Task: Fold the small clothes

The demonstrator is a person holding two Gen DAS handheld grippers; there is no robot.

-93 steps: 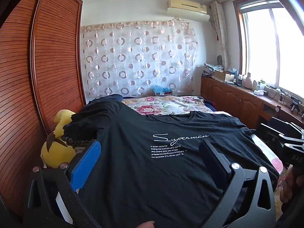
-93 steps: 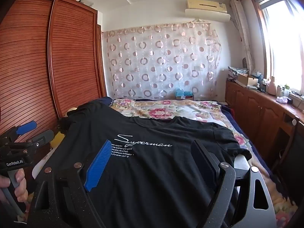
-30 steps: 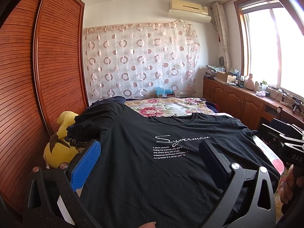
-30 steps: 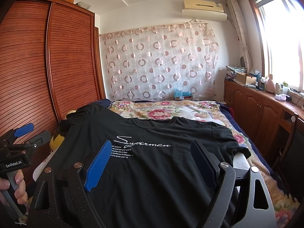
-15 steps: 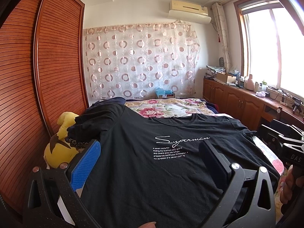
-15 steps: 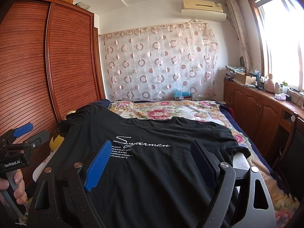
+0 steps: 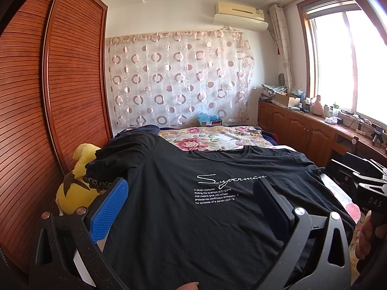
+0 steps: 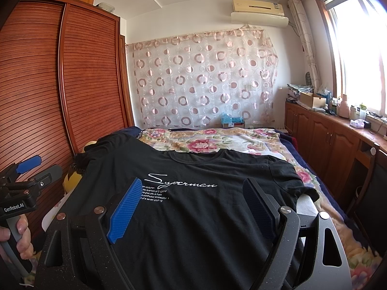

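— Nothing on the bed has shifted, as far as I can see; compared with a few seconds back, both views sit a touch lower on the room, and over the last second they match almost exactly.

— So the black T-shirt [image 7: 183,207] hasn't been touched?

— It lies flat, print side up, collar toward the far end, on the flowered bedspread [image 7: 210,140]. No crease or fold in the body that I can make out (its far left sleeve rides up over the yellow plush toy [image 7: 77,183] by the wardrobe [image 7: 48,96]).

— And the 2 grippers?

— Both stand released. The left gripper [image 7: 191,200] has its fingers spread wide above the near part of the shirt, cloth visible between them but nothing pinched. The right gripper [image 8: 193,198] is the same, jaws apart over the shirt's right half, holding nothing.

— What does that mean for the folding?

— I'd say it hasn't begun. The pause reads like lining up: 1 hand over each side of the hem, poised before the first grasp. Probably the next thing needed is to come down on the near edge or the sleeves.

— Any worry?

— That bunched left sleeve may need smoothing first.
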